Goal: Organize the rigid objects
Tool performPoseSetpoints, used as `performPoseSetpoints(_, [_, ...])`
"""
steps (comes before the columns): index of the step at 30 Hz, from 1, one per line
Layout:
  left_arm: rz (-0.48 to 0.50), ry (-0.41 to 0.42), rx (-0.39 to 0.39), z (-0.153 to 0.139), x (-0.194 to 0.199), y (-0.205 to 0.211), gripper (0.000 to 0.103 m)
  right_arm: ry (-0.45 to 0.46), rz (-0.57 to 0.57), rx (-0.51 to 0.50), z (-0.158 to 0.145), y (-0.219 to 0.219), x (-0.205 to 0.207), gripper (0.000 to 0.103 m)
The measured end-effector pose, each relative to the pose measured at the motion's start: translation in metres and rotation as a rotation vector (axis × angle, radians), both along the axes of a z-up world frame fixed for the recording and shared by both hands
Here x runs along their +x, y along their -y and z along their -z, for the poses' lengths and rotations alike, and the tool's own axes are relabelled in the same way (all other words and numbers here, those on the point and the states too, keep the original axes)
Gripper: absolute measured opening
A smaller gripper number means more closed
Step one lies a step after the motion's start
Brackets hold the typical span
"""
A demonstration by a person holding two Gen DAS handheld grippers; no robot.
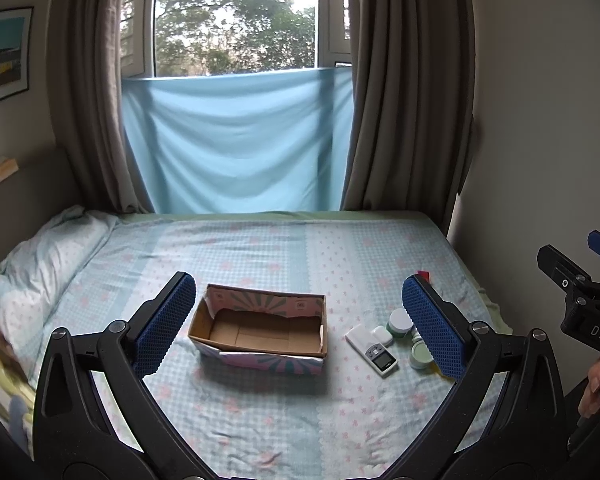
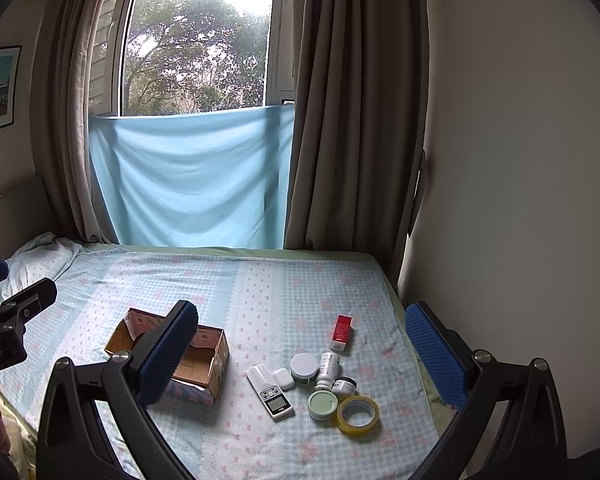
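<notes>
An empty cardboard box [image 1: 260,330] [image 2: 204,360] sits open on the bed. To its right lies a cluster of small items: a white remote [image 2: 270,390] [image 1: 372,350], a white earbud case [image 2: 283,378], a white-lidded jar [image 2: 304,366], a white bottle [image 2: 328,368], a small dark jar [image 2: 345,386], a green-lidded jar [image 2: 322,405], a yellow tape roll [image 2: 358,414] and a red box [image 2: 341,332]. My left gripper [image 1: 298,320] is open above the box. My right gripper [image 2: 300,356] is open above the cluster. Both are empty.
The bed [image 2: 280,292] has a checked floral sheet. A pillow [image 1: 44,264] lies at the left. Curtains and a blue cloth [image 1: 236,144] hang at the window behind. A wall [image 2: 520,160] borders the bed's right side.
</notes>
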State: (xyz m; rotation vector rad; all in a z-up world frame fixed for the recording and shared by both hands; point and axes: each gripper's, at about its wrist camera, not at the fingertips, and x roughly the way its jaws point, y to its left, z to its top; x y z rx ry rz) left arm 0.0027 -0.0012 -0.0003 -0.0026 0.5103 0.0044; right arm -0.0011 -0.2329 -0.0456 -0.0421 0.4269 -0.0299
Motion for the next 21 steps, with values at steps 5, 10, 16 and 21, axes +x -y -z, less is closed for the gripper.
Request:
performPoseSetpoints(5, [-0.003,0.002,-0.001,0.001,0.0004,-0.0011,0.103,0.002,0.0,0.001,-0.0001,-0.0005,0.0002,0.103])
performPoseSetpoints(10, [0.003,-0.004,-0.013,0.0016,0.0002,-0.0033,0.103,0.001,0.003,-0.005,-0.0004,-0.0022,0.0003,0.103])
performPoseSetpoints(16, [0.002,-0.003,-0.014,0.0015,-0.0003,-0.004,0.103,0.001,0.001,-0.005,0.001,-0.0025,0.001,0.103])
performPoseSetpoints(21, [-0.001,-0.001,-0.018,0.0014,-0.0008,-0.0068,0.103,0.012,-0.003,-0.003,-0.0007,-0.004,0.001,0.103])
